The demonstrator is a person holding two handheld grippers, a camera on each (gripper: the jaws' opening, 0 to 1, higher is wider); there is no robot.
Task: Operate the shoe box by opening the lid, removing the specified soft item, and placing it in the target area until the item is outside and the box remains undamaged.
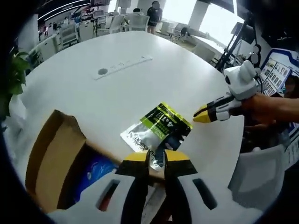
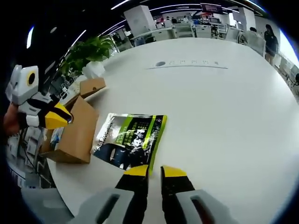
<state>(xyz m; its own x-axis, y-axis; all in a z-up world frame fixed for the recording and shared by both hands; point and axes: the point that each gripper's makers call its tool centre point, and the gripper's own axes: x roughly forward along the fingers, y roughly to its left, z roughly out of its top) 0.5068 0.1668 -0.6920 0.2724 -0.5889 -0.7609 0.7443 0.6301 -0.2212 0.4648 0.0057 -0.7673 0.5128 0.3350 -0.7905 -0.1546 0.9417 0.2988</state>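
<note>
**Pouch out on the table, box open beside it**

Left gripper view: the left gripper [image 1: 156, 158] rises from the bottom, its yellow-tipped jaws pressed close on the near edge of the pouch [image 1: 158, 129], a flat, glossy plastic packet in black, lime green and clear film. The pouch lies on the smooth white round table [image 1: 117, 84], just beside the box [image 1: 56, 163]. The box is plain brown cardboard, its lid flap standing up, with something blue and shiny inside. The right gripper [image 1: 200, 114] comes in from the right, held by a hand [image 1: 266, 108], its yellow tips together, apart from the pouch.

Right gripper view: the right gripper [image 2: 155, 171] has its jaws nearly together with a narrow gap, empty, just short of the pouch [image 2: 131, 140]. The crinkled pouch lies flat, touching the box [image 2: 77, 133]. The left gripper [image 2: 58, 117] hangs over the box.
</note>
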